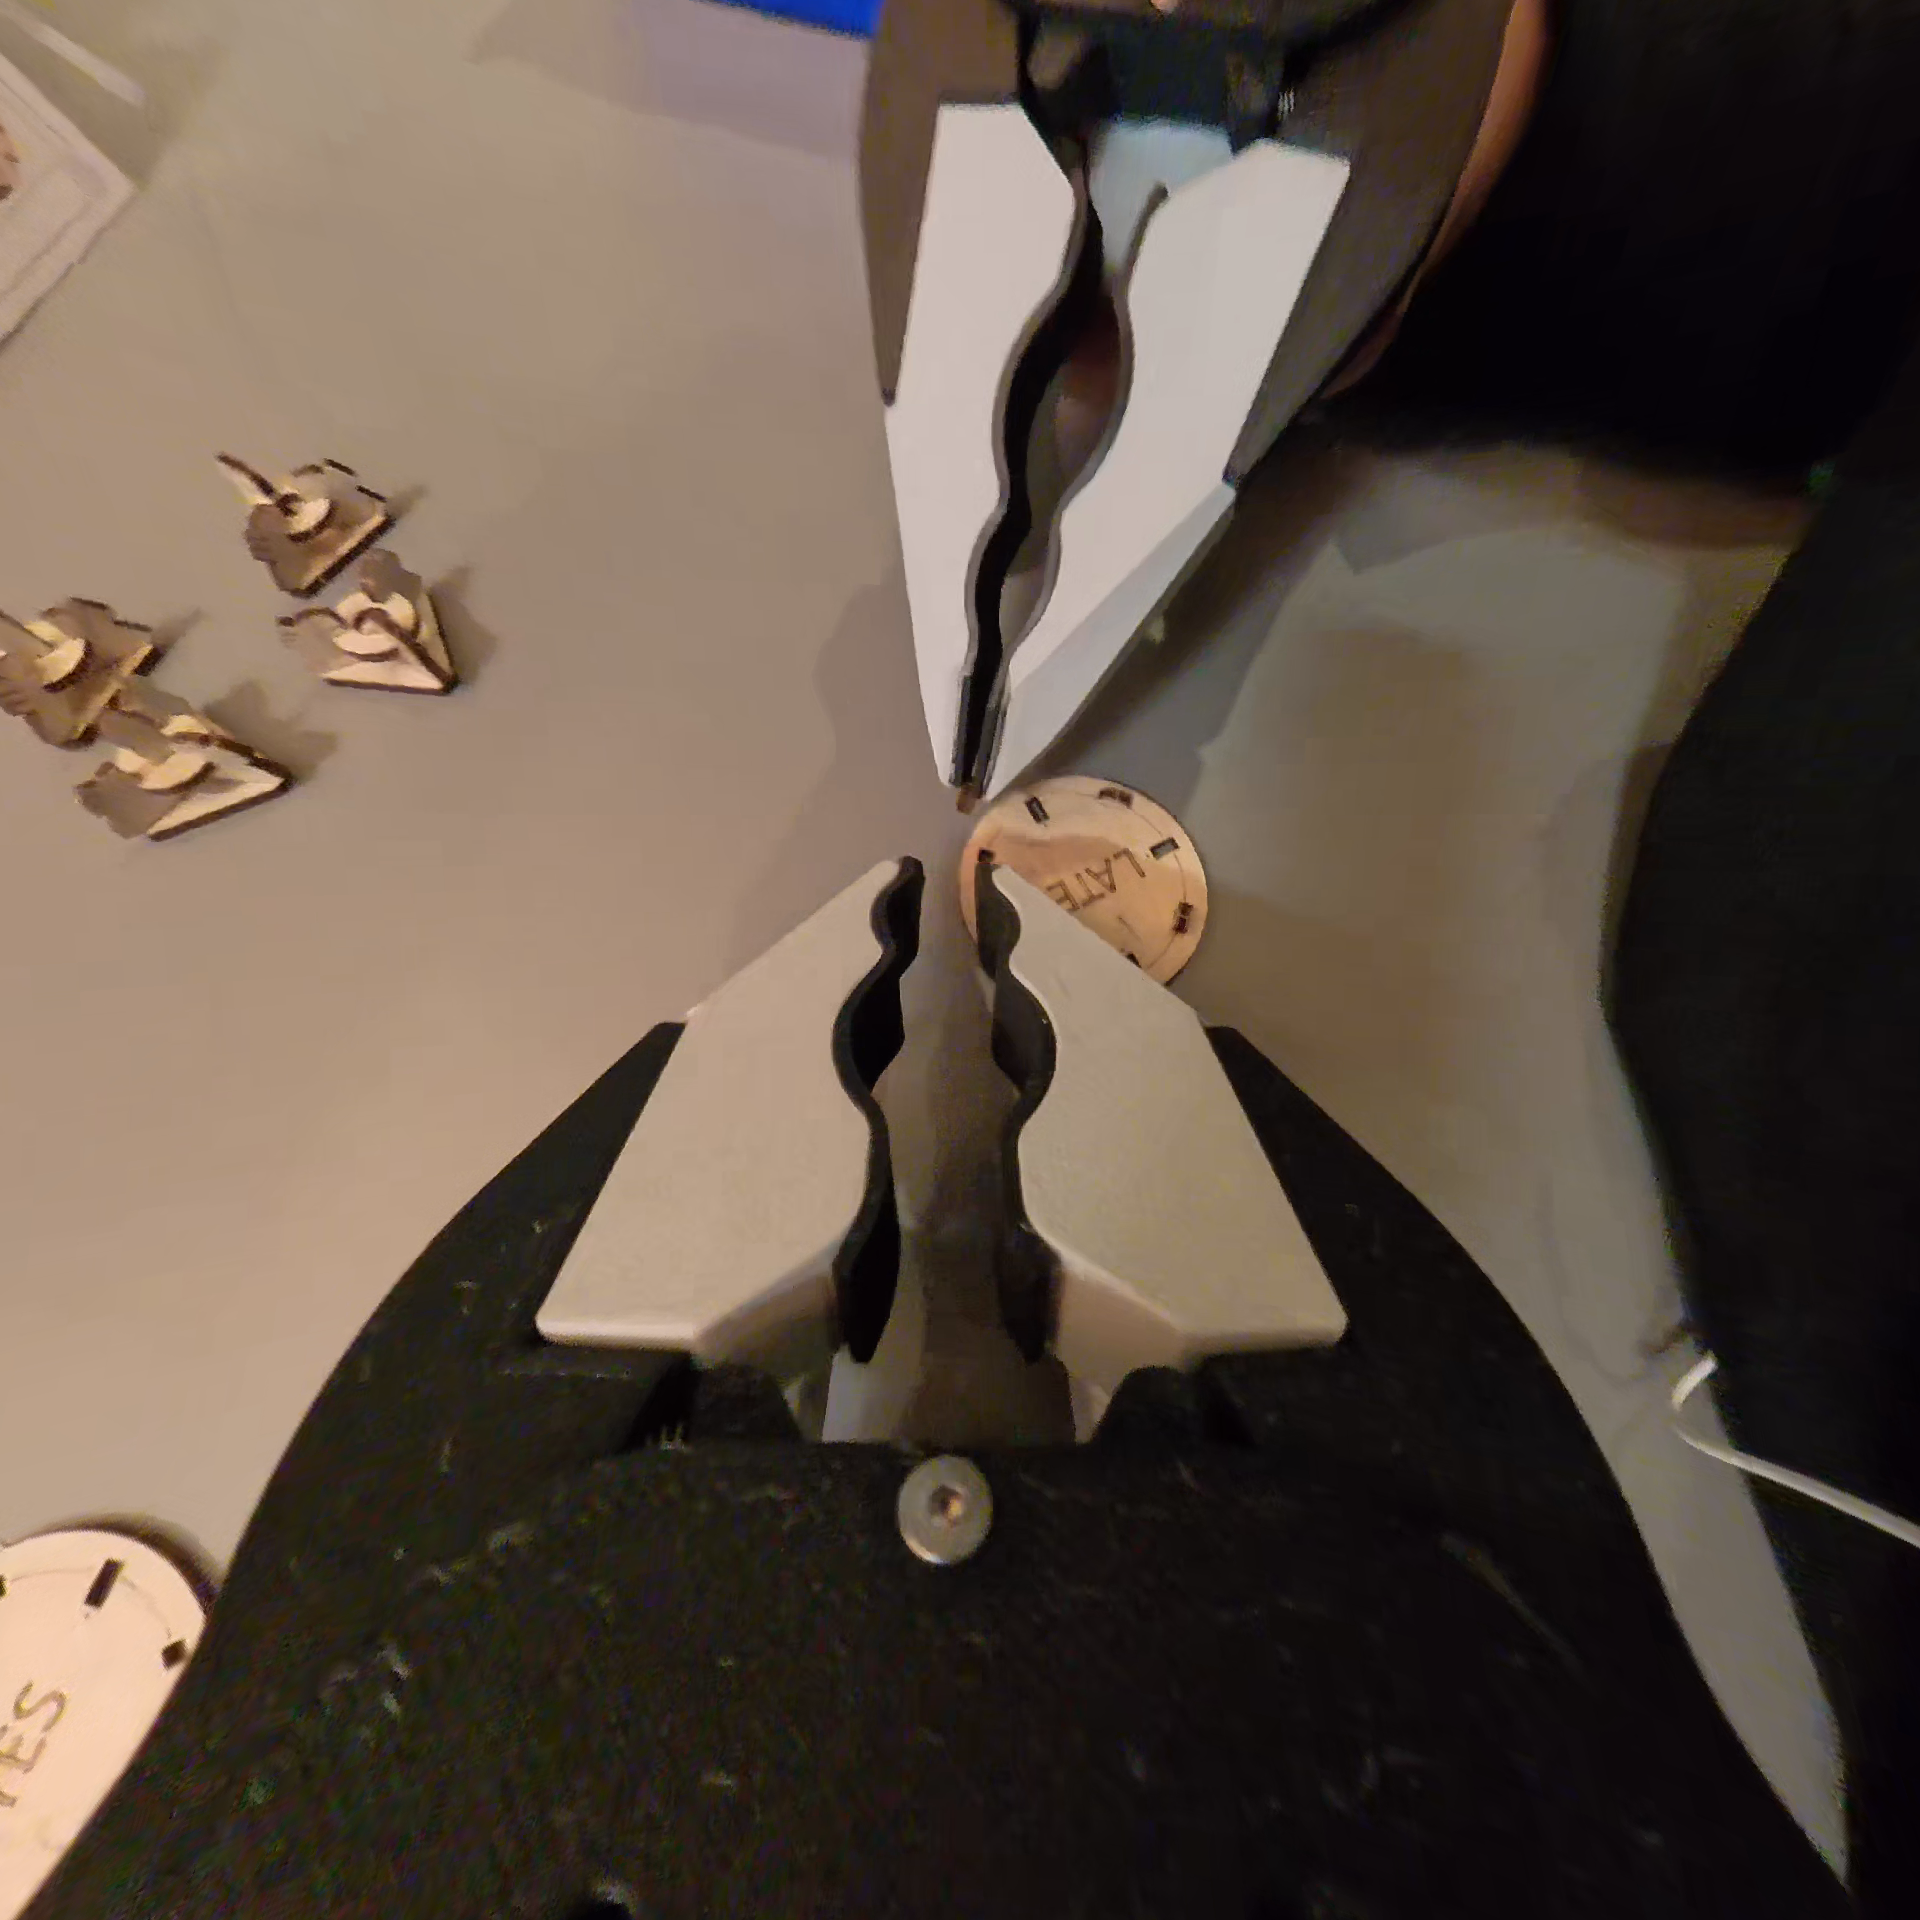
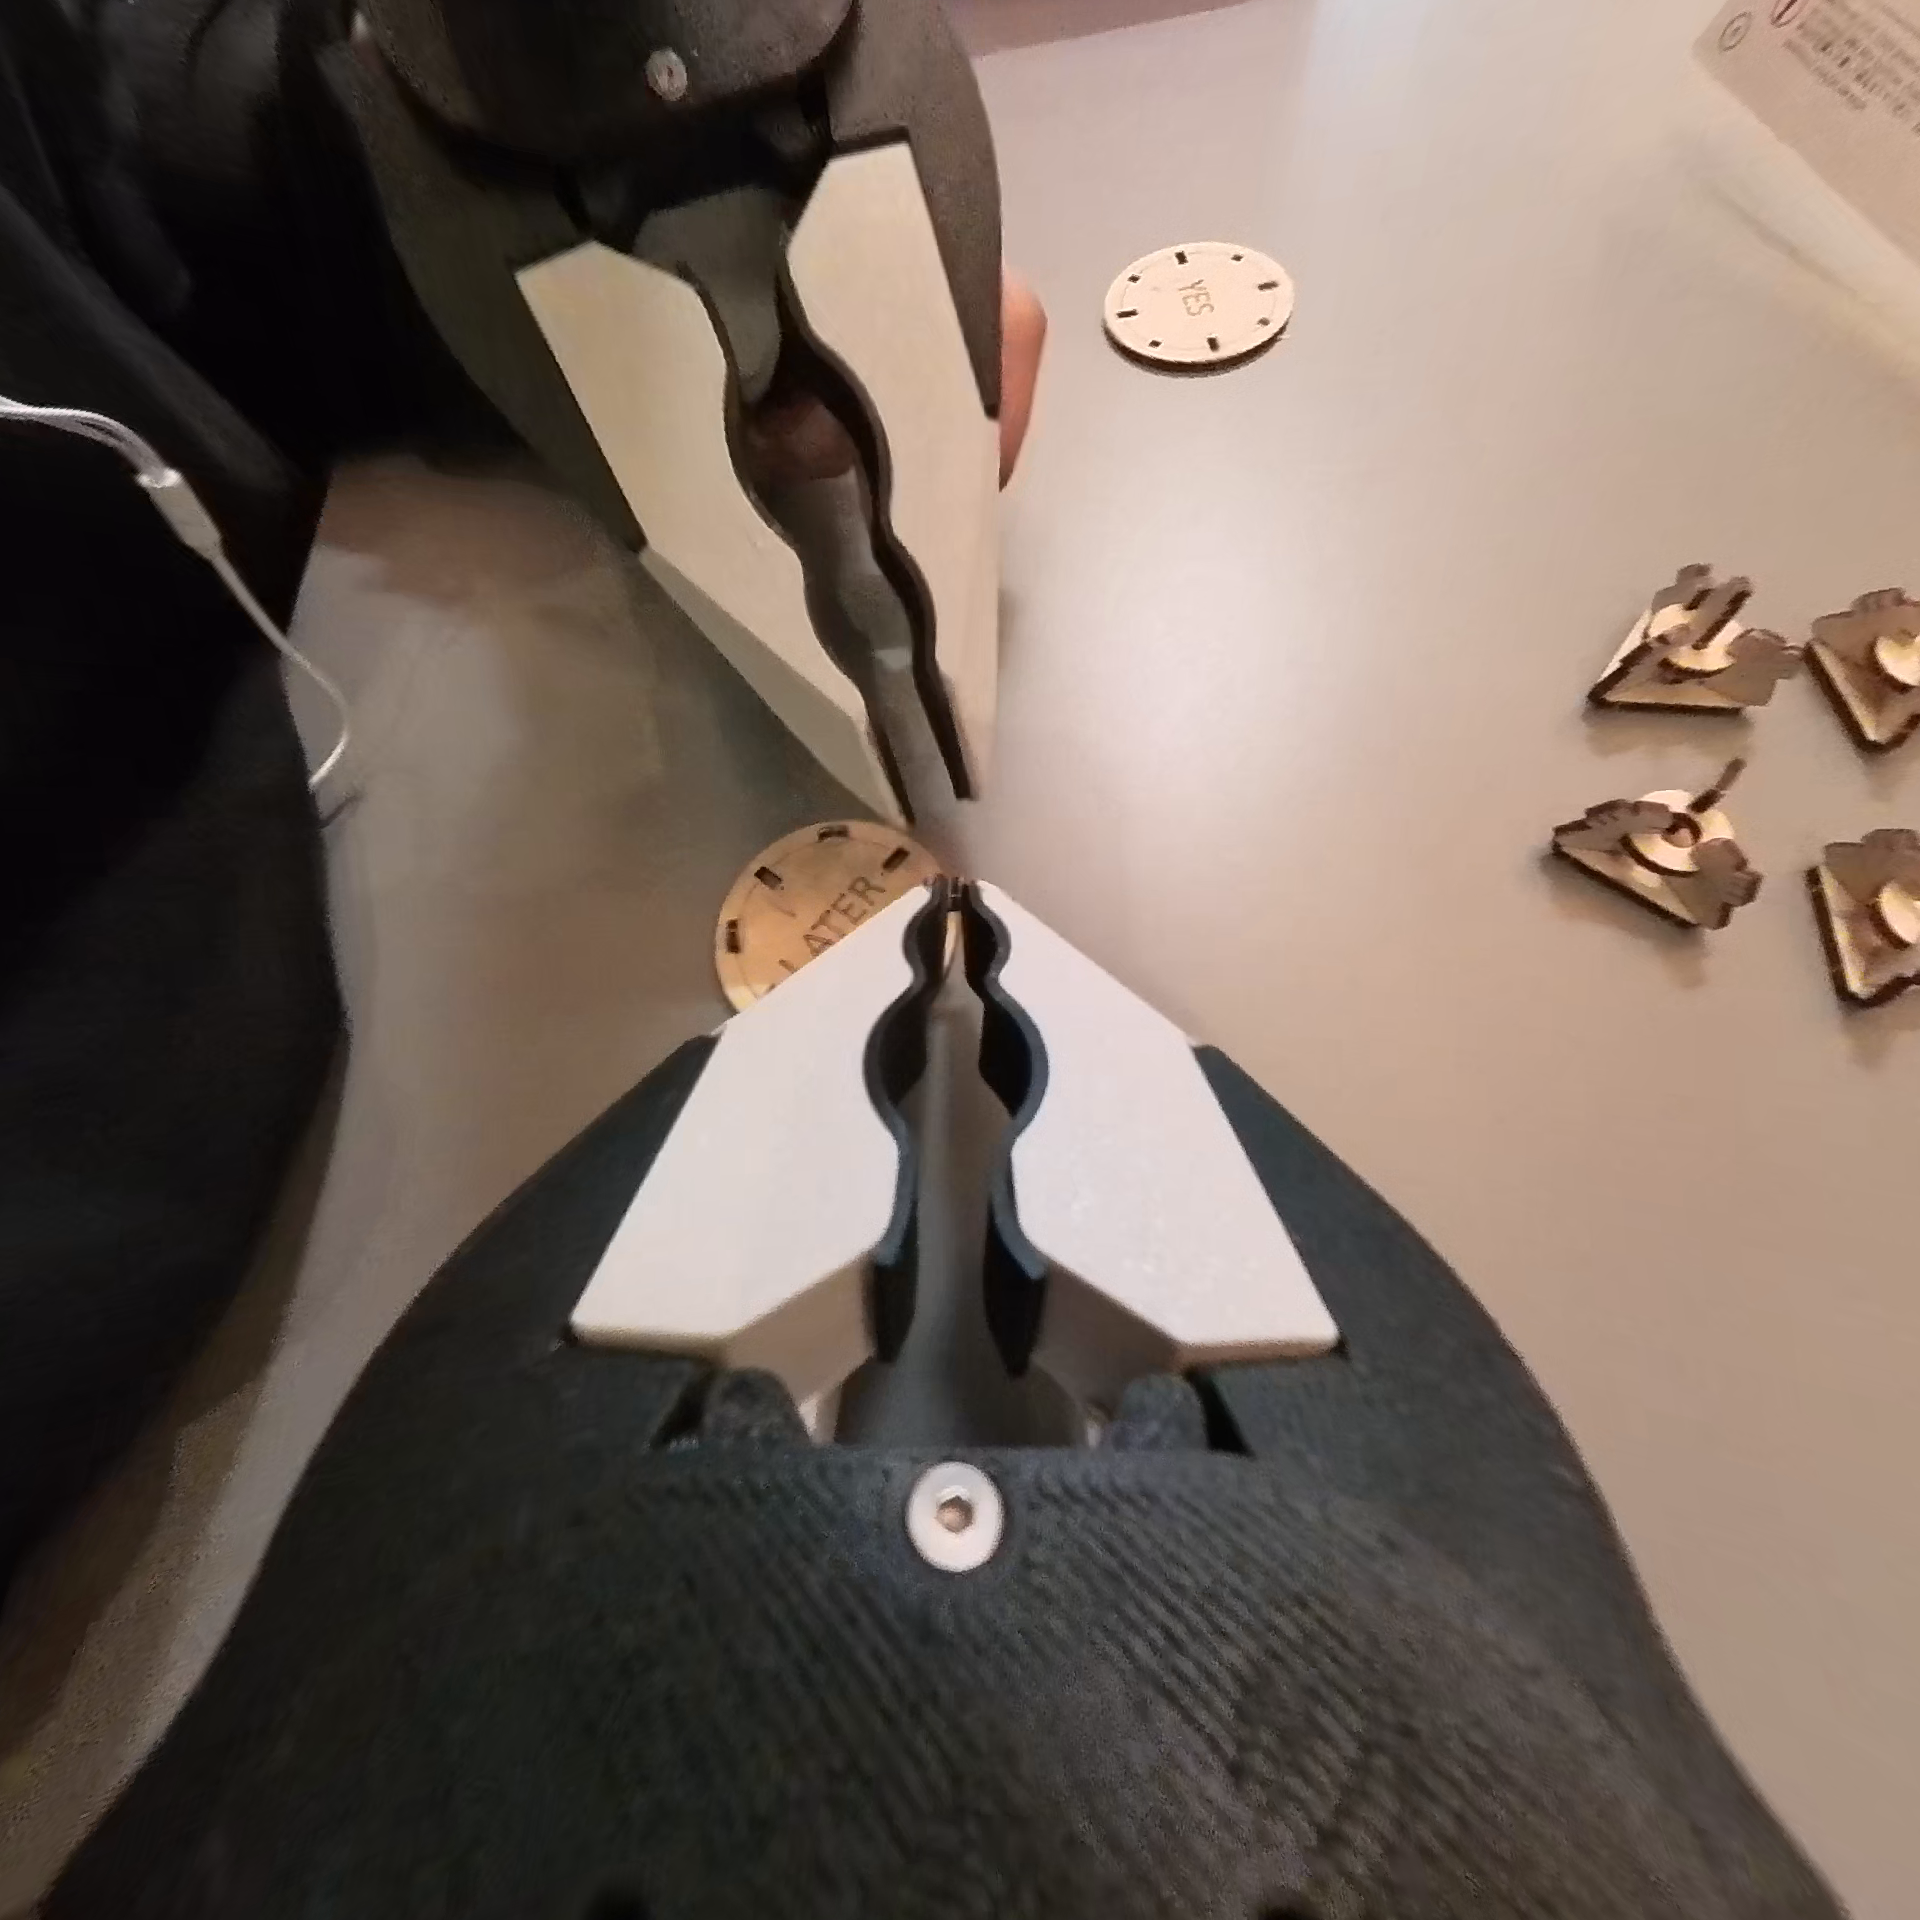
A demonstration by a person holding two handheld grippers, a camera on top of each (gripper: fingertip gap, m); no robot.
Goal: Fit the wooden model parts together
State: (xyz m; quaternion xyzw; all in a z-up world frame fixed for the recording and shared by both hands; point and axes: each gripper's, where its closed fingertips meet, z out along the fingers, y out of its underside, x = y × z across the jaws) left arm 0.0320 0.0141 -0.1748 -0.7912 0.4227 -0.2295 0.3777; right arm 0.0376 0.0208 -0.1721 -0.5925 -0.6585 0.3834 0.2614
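Beside the wooden disc (image 1: pixel 1101 883), left claw (image 1: pixel 951 873) spread, right claw (image 2: pixel 951 886) seemingly pinching a small sliver (image 1: pixel 966 801).

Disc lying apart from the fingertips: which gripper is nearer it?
Left. The left gripper has that disc beside its body, behind its fingertips; the right gripper sits farther, across from the left one, by the other disc.
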